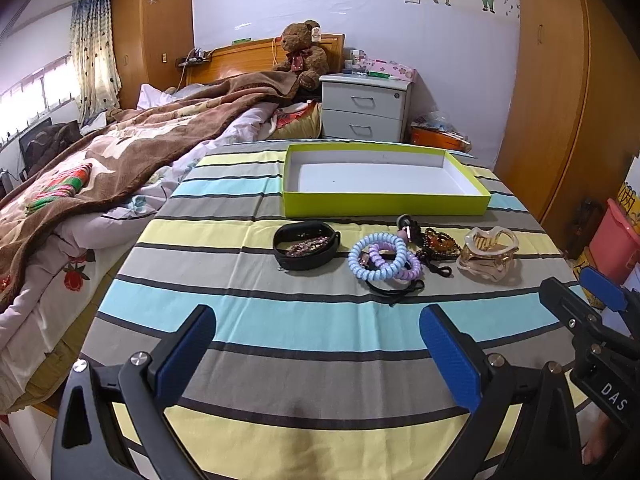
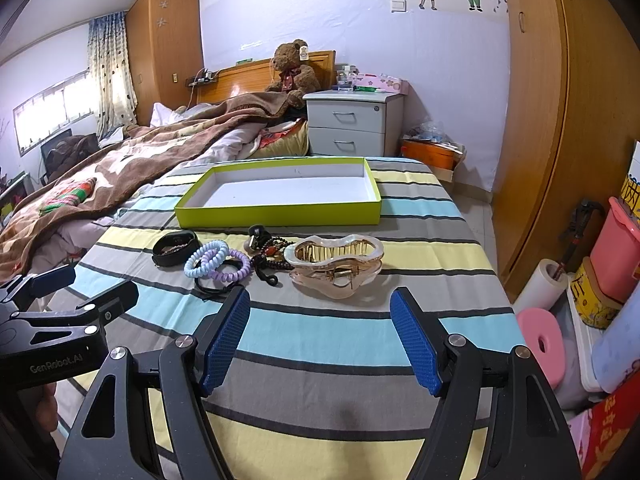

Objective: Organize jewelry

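Note:
A shallow lime-green box (image 1: 384, 204) (image 2: 280, 216) with a white, bare inside lies on the striped cloth. In front of it runs a row of jewelry: a black band (image 1: 306, 246) (image 2: 176, 248), blue and purple coil hair ties (image 1: 380, 262) (image 2: 218, 264), dark beads (image 1: 434, 242) (image 2: 272, 254) and a clear amber hair claw (image 1: 490, 254) (image 2: 338, 266). My left gripper (image 1: 318, 330) hovers open short of the black band and coils. My right gripper (image 2: 320, 320) hovers open just before the hair claw. Nothing sits between either pair of pads.
A bed with a brown blanket (image 1: 120, 160) borders the table's left edge. A white nightstand (image 1: 364, 106) stands behind the box. A wooden wardrobe (image 2: 560, 120), a pink bin (image 2: 618, 248), a paper roll (image 2: 540, 284) and boxes crowd the floor at right.

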